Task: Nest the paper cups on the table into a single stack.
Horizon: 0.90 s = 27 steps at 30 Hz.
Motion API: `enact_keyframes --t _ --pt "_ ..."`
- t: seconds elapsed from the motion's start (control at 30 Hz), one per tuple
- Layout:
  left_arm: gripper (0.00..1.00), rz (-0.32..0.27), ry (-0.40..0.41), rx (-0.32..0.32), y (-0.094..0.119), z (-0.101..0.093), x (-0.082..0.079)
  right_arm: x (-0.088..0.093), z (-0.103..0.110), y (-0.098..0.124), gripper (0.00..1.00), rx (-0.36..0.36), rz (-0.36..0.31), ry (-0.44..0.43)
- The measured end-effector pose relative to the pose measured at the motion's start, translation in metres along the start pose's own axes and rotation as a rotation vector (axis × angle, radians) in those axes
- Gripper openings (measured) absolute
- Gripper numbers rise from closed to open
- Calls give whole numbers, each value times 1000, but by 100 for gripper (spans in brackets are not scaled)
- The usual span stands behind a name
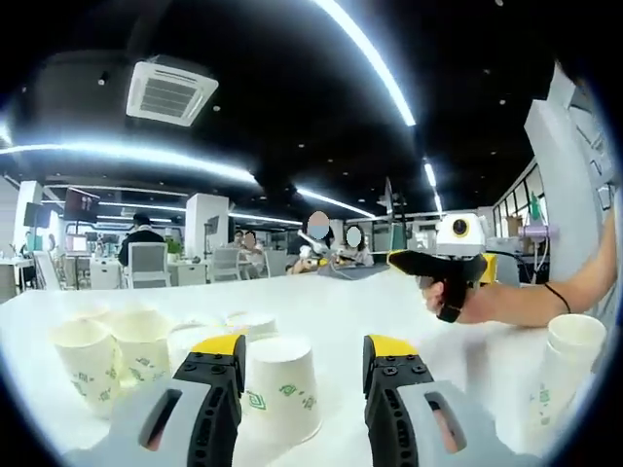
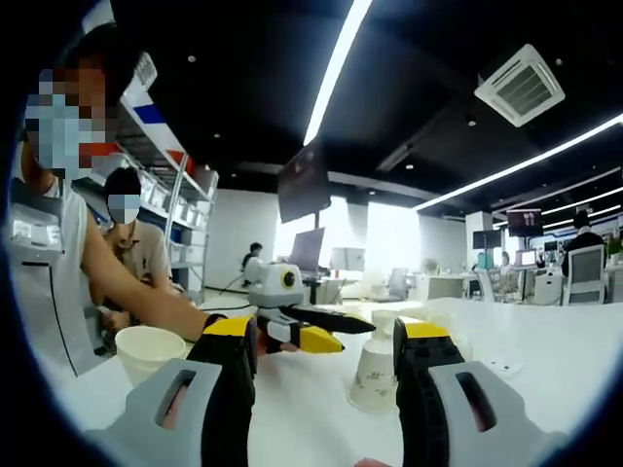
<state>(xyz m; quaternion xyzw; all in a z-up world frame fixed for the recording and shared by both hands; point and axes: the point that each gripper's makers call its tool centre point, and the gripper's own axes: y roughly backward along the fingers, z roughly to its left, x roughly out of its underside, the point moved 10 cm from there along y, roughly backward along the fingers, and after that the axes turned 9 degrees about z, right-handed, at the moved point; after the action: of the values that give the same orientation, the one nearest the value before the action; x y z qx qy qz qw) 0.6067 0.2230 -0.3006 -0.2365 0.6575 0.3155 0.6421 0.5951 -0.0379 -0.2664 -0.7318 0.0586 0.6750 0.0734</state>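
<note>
Cups sit upside down on the white table (image 1: 350, 311). In my left gripper view, the left gripper (image 1: 304, 355) has its jaws spread, with one inverted paper cup (image 1: 282, 387) between them, not touching. A cluster of cups (image 1: 117, 352) stands to its left, a stack of cups (image 1: 565, 365) far right. My right gripper (image 2: 326, 341) is also spread, an inverted cup (image 2: 375, 375) just ahead; an upright cup (image 2: 148, 348) stands beside a person's arm (image 2: 127, 287).
</note>
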Motion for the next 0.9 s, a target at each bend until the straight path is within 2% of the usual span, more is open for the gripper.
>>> enact_keyframes --t 0.07,0.27,0.5,0.67,0.77,0.83,0.87,0.9 --pt "51 26 4 -30 -4 4 2 0 0 0 59 0 -2 -1" --pt "51 31 16 -34 -13 9 1 2 1 -2 59 -6 0 -4" --pt "51 70 21 -66 -17 13 5 -1 4 -4 59 -17 -7 14" --pt "51 65 25 -34 -19 15 4 0 5 -6 58 -25 0 18" --pt "51 68 10 -37 -23 15 3 0 5 -7 58 -26 6 24" --pt "49 80 8 -39 -25 17 5 -1 5 -6 58 -24 6 29" --pt "45 87 1 -47 -25 18 5 -2 5 -6 58 -22 5 32" --pt "37 87 -1 -46 -22 16 4 -2 4 -5 58 -19 5 35"
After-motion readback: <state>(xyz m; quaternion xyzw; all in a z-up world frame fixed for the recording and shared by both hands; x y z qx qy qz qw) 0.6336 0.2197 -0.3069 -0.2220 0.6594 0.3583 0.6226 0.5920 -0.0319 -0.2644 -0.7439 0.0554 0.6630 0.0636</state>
